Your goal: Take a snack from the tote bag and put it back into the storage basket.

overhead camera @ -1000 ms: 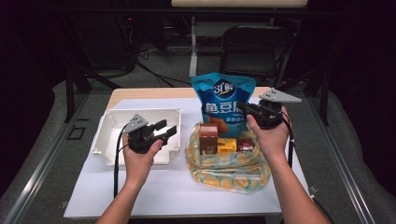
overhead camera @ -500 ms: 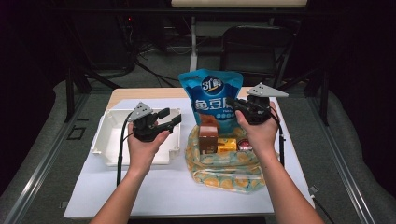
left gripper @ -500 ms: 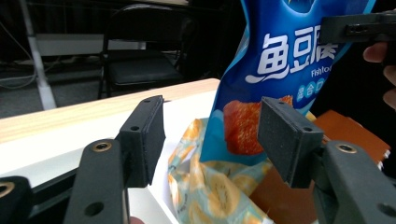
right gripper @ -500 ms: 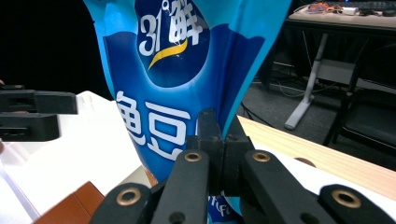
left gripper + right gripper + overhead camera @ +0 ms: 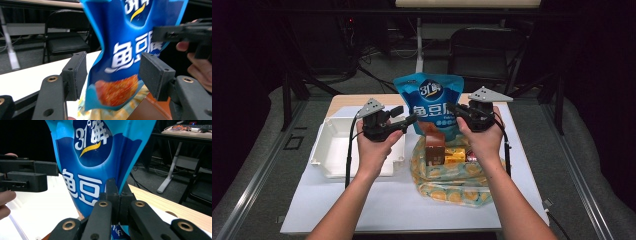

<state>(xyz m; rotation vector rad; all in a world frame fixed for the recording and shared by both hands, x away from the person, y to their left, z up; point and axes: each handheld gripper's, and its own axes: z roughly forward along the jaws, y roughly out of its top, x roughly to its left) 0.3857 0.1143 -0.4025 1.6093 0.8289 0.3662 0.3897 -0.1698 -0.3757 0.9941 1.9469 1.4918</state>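
Note:
A blue snack bag (image 5: 429, 102) with white characters hangs upright above the table, pinched at its right edge by my right gripper (image 5: 453, 109), which is shut on it. In the right gripper view the closed jaws (image 5: 116, 192) clamp the blue snack bag's (image 5: 92, 157) lower edge. My left gripper (image 5: 408, 118) is level with the bag's left side. Its jaws have just been opening. In the left gripper view the bag (image 5: 120, 50) hangs between the two pads (image 5: 155, 72), which do not press on it. The left gripper (image 5: 113, 67) holds nothing.
A patterned yellow cloth pouch (image 5: 452, 187) lies on the white mat below the bag, with a brown box (image 5: 435, 154) and a yellow packet (image 5: 455, 157) in it. A white tray (image 5: 329, 150) sits at the left. A black chair (image 5: 484, 50) stands behind the table.
The right gripper has carried the blue bag up and a little to the left. The left gripper has risen from over the tray and moved right, up to the bag's left side.

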